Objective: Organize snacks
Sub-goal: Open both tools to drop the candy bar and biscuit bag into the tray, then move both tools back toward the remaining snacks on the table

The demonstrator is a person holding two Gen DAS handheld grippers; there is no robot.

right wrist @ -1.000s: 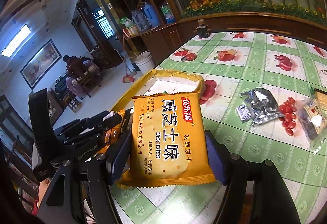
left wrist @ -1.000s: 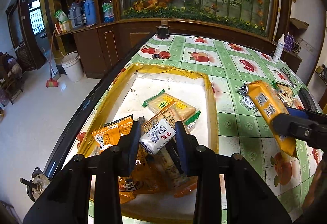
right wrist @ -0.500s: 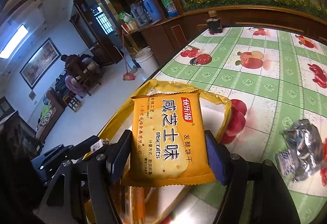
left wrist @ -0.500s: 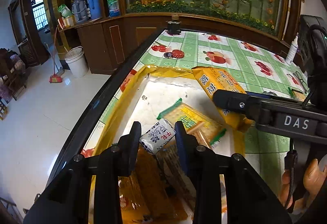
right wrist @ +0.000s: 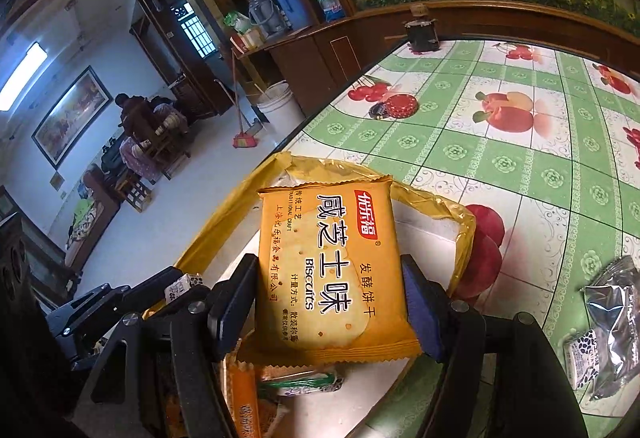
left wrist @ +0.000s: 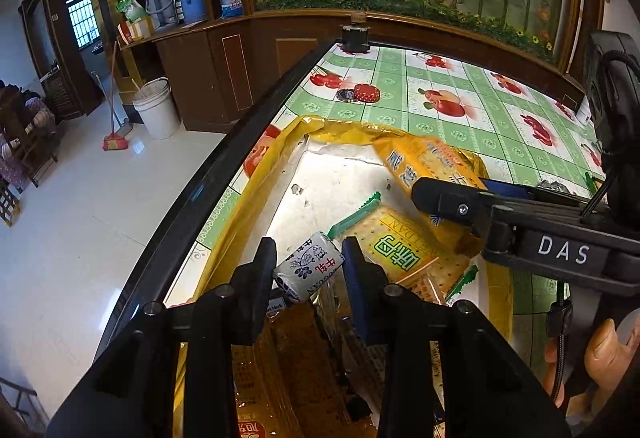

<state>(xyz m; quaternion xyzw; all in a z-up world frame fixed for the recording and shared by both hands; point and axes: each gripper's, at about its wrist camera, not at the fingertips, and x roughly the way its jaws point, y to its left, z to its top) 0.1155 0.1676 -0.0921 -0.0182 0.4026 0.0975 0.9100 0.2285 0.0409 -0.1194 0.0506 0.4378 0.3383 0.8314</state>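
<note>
Claws (left wrist: 308, 266) (right wrist: 328, 302) with snacks over tray rim (left wrist: 224, 234).

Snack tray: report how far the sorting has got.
Done: several packets already lie in the yellow tray, among them a green-edged cracker pack. In hand: the left gripper is shut on a small white candy, and the right gripper holds an orange biscuit packet above the tray. Left: a silver packet and a small white packet remain on the tablecloth.

White bucket (left wrist: 157, 109) and broom (left wrist: 115, 142) on floor; red cap (left wrist: 367, 93) on fruit-print tablecloth (left wrist: 460, 134).
</note>
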